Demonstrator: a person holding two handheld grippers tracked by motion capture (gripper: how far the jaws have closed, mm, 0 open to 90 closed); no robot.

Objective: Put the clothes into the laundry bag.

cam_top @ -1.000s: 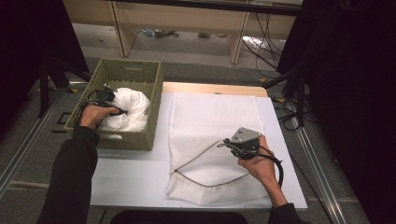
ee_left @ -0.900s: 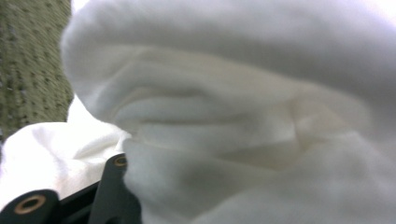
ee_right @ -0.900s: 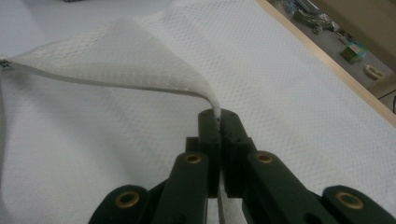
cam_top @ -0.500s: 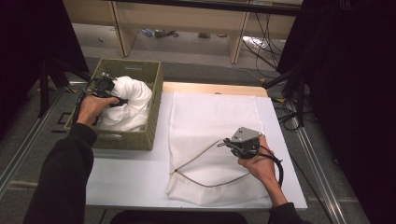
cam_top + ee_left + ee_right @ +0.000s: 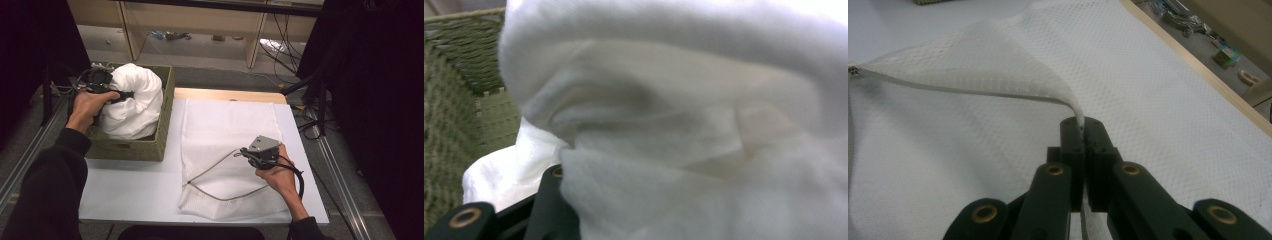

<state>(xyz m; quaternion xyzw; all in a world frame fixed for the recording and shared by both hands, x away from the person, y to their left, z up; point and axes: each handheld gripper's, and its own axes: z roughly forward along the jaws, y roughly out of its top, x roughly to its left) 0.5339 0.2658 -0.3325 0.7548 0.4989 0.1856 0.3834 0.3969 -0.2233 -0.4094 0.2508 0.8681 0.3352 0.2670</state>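
A white pillow [image 5: 135, 102] bulges up out of the green woven basket [image 5: 127, 150] at the table's left. My left gripper [image 5: 127, 94] is shut on the pillow's left side, its tips sunk in the fabric. In the left gripper view the pillow [image 5: 699, 125] covers one black jaw, with the basket wall [image 5: 454, 100] behind. A white pillowcase [image 5: 230, 125] lies flat on the table. My right gripper [image 5: 243, 152] is shut on its upper layer's edge and holds the mouth open. In the right gripper view the right gripper [image 5: 1083, 127] pinches that raised edge of the pillowcase [image 5: 973, 55].
The white table [image 5: 130, 190] has a wooden strip [image 5: 230, 95] along its far edge. Low wooden shelving [image 5: 200, 25] stands beyond it. Cables [image 5: 310, 115] lie on the floor at the right. Metal rails [image 5: 340, 175] run along both sides of the table.
My left gripper has risen and moved towards the basket's far end, pulling the pillow up above the rim. My right gripper has stayed put with the pillowcase edge.
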